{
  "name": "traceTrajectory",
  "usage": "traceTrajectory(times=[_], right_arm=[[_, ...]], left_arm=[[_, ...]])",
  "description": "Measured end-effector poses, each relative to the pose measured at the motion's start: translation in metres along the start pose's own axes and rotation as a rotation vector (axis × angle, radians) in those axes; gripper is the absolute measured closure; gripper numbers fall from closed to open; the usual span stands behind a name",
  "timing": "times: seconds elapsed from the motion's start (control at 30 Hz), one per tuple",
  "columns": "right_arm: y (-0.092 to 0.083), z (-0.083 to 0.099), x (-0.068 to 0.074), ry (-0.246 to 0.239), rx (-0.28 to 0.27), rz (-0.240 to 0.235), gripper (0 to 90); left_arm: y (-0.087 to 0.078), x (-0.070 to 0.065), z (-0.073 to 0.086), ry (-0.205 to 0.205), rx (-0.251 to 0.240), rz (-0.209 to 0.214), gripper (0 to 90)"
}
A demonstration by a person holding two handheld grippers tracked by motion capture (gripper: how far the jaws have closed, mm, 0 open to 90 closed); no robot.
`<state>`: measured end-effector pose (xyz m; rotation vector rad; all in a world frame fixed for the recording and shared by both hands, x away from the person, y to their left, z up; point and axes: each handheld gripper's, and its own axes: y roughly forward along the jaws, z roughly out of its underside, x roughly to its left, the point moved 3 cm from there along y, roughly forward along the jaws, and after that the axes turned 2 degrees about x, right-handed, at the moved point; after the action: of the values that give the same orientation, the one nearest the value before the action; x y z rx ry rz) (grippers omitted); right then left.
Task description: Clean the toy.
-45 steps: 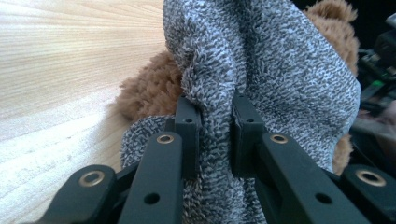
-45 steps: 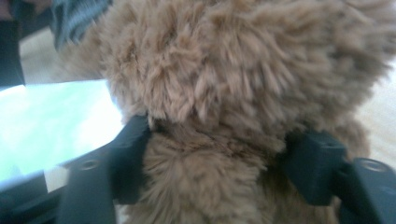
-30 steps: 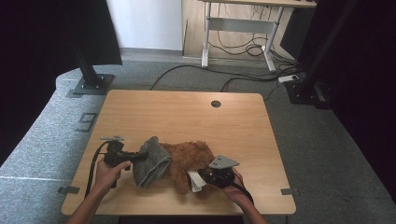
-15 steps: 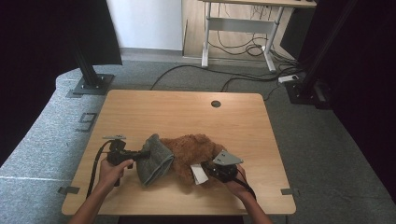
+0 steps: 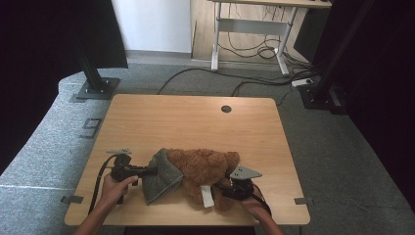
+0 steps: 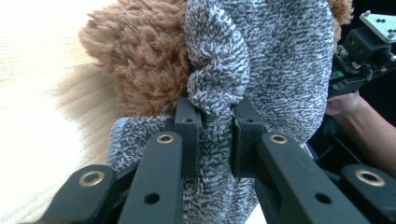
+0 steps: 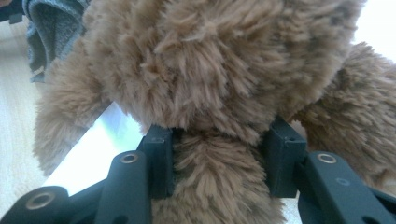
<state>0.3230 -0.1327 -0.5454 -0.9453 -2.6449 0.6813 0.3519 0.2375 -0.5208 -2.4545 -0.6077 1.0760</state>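
Here we are pulling a grey knitted hat [image 5: 157, 177] over the brown plush bear [image 5: 205, 169], which lies near the front edge of the surface [image 5: 195, 117], about midway between its two front corners. The left tool [image 5: 147, 171] is clenched on a bunched fold of the hat's edge; in the left gripper view its jaws pinch the knit [image 6: 215, 107] tightly, with the bear's fur [image 6: 135, 60] just behind it. The right tool [image 5: 226, 187] sits at the bear's other end, and in the right gripper view its jaws straddle a plush limb [image 7: 215, 186]; they have just been opening, and the fur lies between them without being firmly pressed, so we read this hold as released. To do this step well, we judge that the right tool should close firmly on the limb again before we pull, so the bear does not slide along the surface. The left tool should draw the hat's rim along the bear's body rather than upward, keeping the opening spread so the fur does not snag. Compared with a second ago, the hat covers a little more of the bear, the bear lies flatter and more stretched toward the right front corner, and both hands sit slightly lower.
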Motion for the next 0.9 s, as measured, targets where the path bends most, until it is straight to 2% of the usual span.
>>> traceTrajectory(times=[0.13, 0.2, 0.27, 0.33, 0.43, 0.57, 0.7, 0.9], right_arm=[[0.001, 0.004, 0.001, -0.019, 0.024, 0.007, 55.0], [0.002, 0.005, 0.000, -0.016, 0.032, 0.010, 55.9], [0.002, 0.005, 0.000, -0.011, 0.038, 0.022, 57.1], [0.004, 0.005, -0.001, -0.009, 0.042, 0.033, 58.2], [0.008, 0.004, 0.000, -0.011, 0.052, 0.051, 59.0], [0.011, 0.002, 0.001, -0.009, 0.057, 0.065, 59.2], [0.011, 0.003, 0.002, -0.014, 0.058, 0.070, 59.2], [0.012, 0.003, 0.004, -0.047, 0.062, 0.090, 59.7]], left_arm=[[-0.003, -0.004, 0.006, 0.003, 0.009, 0.020, 75.5], [-0.008, -0.009, 0.003, 0.016, -0.011, 0.031, 75.0], [-0.016, -0.017, -0.006, 0.034, -0.050, 0.053, 74.8], [-0.022, -0.031, -0.020, 0.072, -0.079, 0.068, 75.0], [-0.020, -0.053, -0.045, 0.123, -0.100, 0.086, 75.1], [0.004, -0.072, -0.073, 0.154, -0.076, 0.108, 75.2], [0.039, -0.083, -0.095, 0.158, -0.023, 0.109, 75.1], [0.087, -0.094, -0.118, 0.142, 0.026, 0.128, 75.0]])
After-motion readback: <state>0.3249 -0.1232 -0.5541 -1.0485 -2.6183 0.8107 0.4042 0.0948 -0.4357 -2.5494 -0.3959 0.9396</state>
